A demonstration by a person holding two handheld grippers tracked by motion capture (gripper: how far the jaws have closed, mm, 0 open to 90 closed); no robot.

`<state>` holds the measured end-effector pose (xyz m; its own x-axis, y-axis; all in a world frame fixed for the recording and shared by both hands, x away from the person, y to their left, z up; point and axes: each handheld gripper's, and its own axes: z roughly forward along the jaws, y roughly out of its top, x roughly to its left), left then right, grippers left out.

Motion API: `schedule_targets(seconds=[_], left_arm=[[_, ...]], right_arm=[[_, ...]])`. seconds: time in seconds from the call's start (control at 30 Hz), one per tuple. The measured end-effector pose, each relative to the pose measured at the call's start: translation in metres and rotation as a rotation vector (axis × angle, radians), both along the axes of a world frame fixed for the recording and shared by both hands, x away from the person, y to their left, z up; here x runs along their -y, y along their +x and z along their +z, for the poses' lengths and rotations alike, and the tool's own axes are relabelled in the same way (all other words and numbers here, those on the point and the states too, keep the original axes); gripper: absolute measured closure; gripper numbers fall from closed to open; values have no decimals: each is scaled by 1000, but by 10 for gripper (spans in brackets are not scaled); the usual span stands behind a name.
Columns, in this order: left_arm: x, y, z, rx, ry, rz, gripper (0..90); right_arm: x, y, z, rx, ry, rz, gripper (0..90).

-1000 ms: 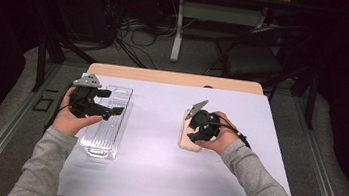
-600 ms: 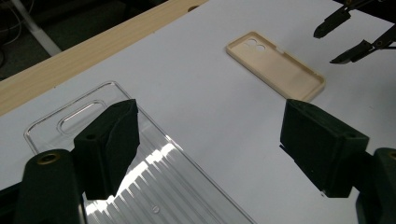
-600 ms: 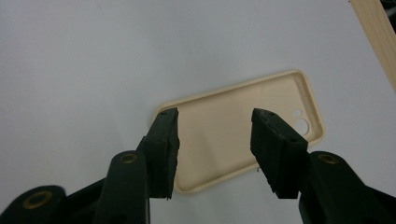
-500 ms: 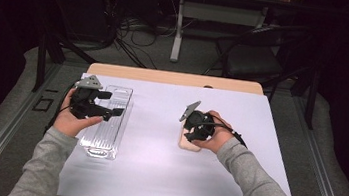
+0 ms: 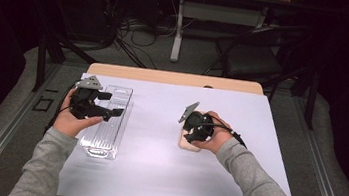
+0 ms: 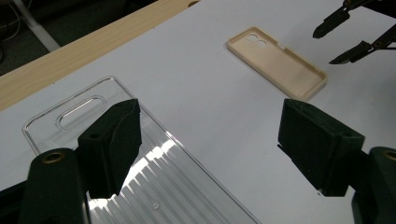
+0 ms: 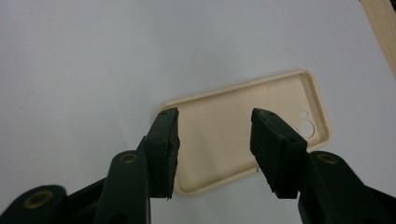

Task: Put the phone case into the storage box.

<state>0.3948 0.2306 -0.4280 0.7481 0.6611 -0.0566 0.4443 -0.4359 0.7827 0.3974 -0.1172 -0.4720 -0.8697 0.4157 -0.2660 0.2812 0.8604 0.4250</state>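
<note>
Left hand (image 5: 73, 122) comes in from the near edge, forearm angled up the counter (image 5: 153, 176), gripping the left gripper (image 5: 116, 113) roughly level over the clear phone case (image 5: 105, 130); its jaws point across toward the middle and stand wide apart with nothing between them, though they have just been closing a little. Right hand (image 5: 214, 135) is bent inward at the wrist, holding the right gripper (image 7: 212, 140) tipped down over the beige phone case (image 7: 219, 135); jaws have just been closing, now part-way apart, hovering above the case's hollow side — pads not pressing on it as far as the right gripper view shows. Beige case lies open side up, right of centre on the white sheet (image 5: 156, 151); clear case lies at the left, well apart from it. Hard to read: in the high view the right hand covers most of the beige case and hides the jaw tips; the clear case's near end is cut off in the left gripper view, its edges faint against the sheet.
</note>
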Motion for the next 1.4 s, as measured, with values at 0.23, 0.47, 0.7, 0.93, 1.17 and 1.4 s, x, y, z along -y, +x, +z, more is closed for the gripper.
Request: schedule_targets(seconds=[0.23, 0.47, 0.7, 0.93, 1.17, 1.4], left_arm=[[-1, 0, -1, -2, 6, 2, 217], [-1, 0, -1, -1, 9, 3, 217], [-2, 1, -2, -1, 11, 6, 219], [-2, 1, -2, -3, 14, 9, 219], [-3, 1, -2, -2, 17, 10, 219], [-2, 1, -3, -5, 16, 10, 219]], right_arm=[[-2, 1, -7, -27, -41, 28, 602], [-6, -1, -16, -56, -101, 67, 675], [-10, -4, -26, -83, -172, 78, 714], [-13, -4, -29, -87, -185, 86, 725], [-12, -5, -34, -96, -202, 86, 733], [-10, -6, -45, -105, -213, 95, 752]])
